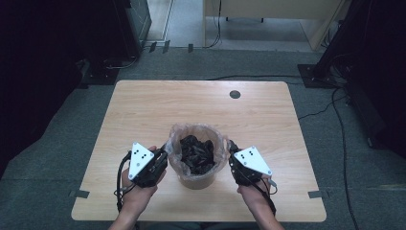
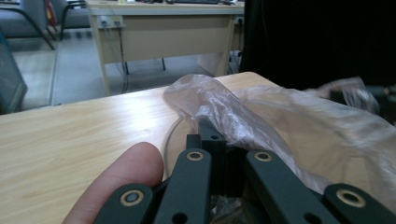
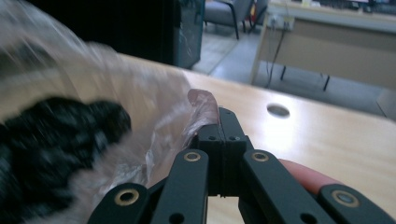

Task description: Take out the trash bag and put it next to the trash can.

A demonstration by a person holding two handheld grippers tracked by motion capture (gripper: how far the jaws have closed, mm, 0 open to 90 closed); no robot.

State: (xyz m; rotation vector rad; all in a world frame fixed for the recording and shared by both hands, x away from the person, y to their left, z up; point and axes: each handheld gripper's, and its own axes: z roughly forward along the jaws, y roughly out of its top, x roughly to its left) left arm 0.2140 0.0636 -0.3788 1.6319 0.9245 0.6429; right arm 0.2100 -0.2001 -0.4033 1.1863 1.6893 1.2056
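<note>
Overhead camera, tong-mounted close-ups (shared bag (image 1: 197, 139))

The bin (image 1: 196, 163) with its plastic liner (image 1: 178, 139) stands between both tools near the front edge, leaving the tabletop (image 1: 143, 105) open behind and to either side.

I am working at my pale wood table (image 1: 143, 110) with its round cable hole (image 1: 234, 94), grey carpet (image 1: 335, 158) spreading around it, cables (image 1: 342, 143) trailing across, a beige desk (image 1: 268, 9) standing beyond, dark panels flanking both sides
</note>
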